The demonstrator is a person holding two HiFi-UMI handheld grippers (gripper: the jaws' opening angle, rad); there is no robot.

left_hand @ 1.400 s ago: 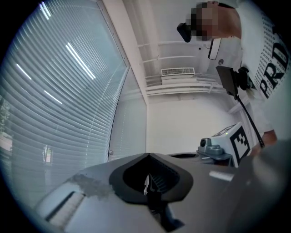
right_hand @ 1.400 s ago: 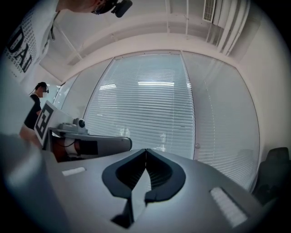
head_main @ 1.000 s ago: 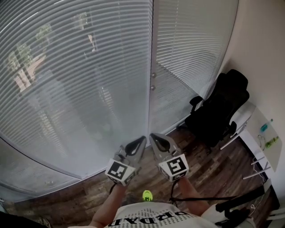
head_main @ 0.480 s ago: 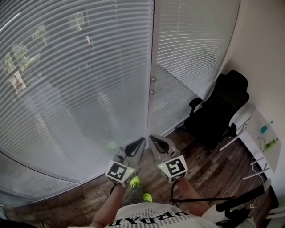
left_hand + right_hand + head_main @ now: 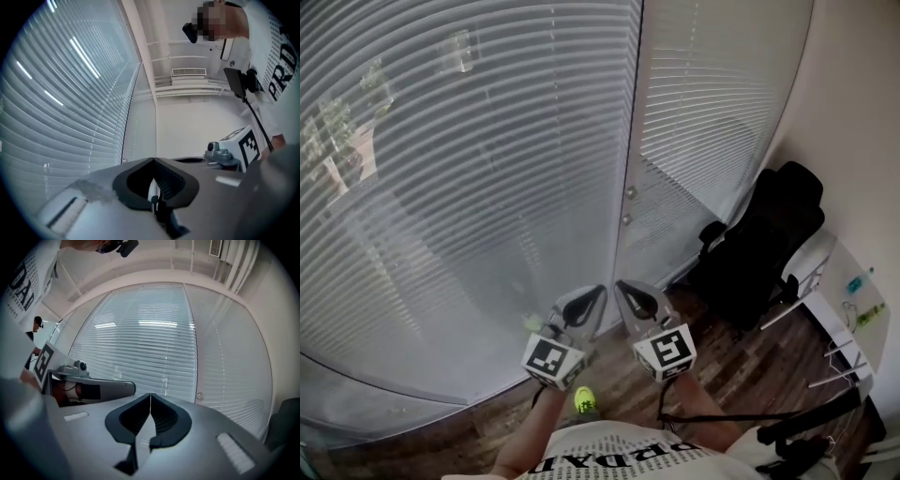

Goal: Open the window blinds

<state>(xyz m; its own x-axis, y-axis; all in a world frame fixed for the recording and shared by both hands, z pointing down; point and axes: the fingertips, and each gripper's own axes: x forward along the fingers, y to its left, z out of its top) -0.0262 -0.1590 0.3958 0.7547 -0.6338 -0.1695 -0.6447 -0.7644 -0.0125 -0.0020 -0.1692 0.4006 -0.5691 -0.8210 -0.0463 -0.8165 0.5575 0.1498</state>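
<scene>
Facing: window blinds [image 5: 469,187] fill the far side in two panels, slats down and covering the glass almost to the floor.
Left panel: wide, bowed in the head view; faint outdoor shapes show through its far-left slats.
Right panel [image 5: 722,103]: narrower, right of a white frame post [image 5: 635,122] bearing two small round knobs [image 5: 630,192].
Left gripper [image 5: 596,294]: jaws together, tips meeting, nothing between them; near the blinds' lower part, apart from the slats.
Right gripper [image 5: 622,287]: jaws pressed together, empty; just beside the left gripper, apart from the slats.
Right side: black office chair [image 5: 764,244] on wooden floor [image 5: 741,366]; white desk [image 5: 834,309] just right of it.
</scene>
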